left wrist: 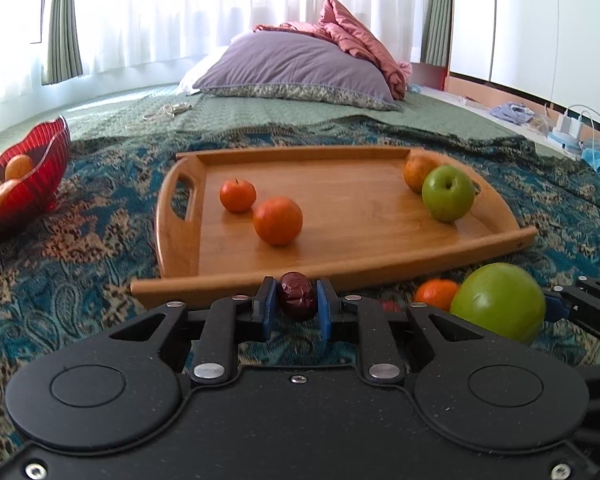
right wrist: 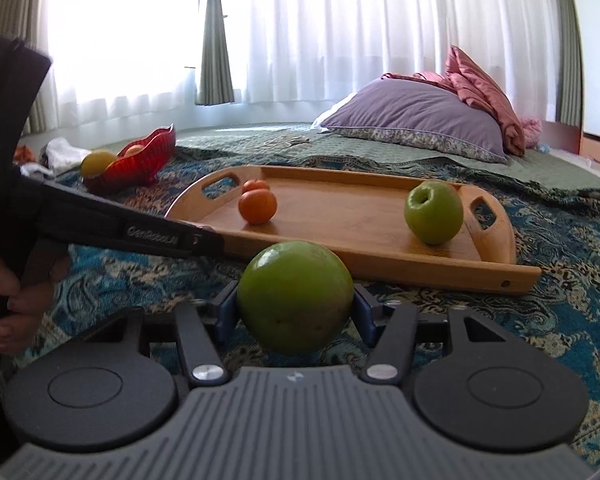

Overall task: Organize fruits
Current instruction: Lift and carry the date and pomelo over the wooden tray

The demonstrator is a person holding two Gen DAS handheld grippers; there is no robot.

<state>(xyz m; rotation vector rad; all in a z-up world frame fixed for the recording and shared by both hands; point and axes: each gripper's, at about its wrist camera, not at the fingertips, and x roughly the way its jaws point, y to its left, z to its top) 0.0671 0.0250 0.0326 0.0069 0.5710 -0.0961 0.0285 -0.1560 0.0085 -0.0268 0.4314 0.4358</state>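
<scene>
Two grippers are loaded just short of the wooden tray [left wrist: 342,268]: the left gripper [left wrist: 297,300] pinches a dark red fruit [left wrist: 297,295] nearest its front rim, the right gripper [right wrist: 295,304] clamps a green apple [right wrist: 295,296] beside it. Both drops lie straight ahead over that rim, beyond which two oranges [left wrist: 277,220] and another green apple [left wrist: 448,193] rest.

The wooden tray [left wrist: 340,216] carries two oranges [left wrist: 278,220] near its left handle, and a green apple [left wrist: 448,193] touching a yellowish fruit [left wrist: 415,172] at its right end. Just before the tray's near rim, a dark red date [left wrist: 297,295] and a second green apple [right wrist: 295,296] are each clamped between blue pads, with a small orange [left wrist: 436,294] lying between them.
</scene>
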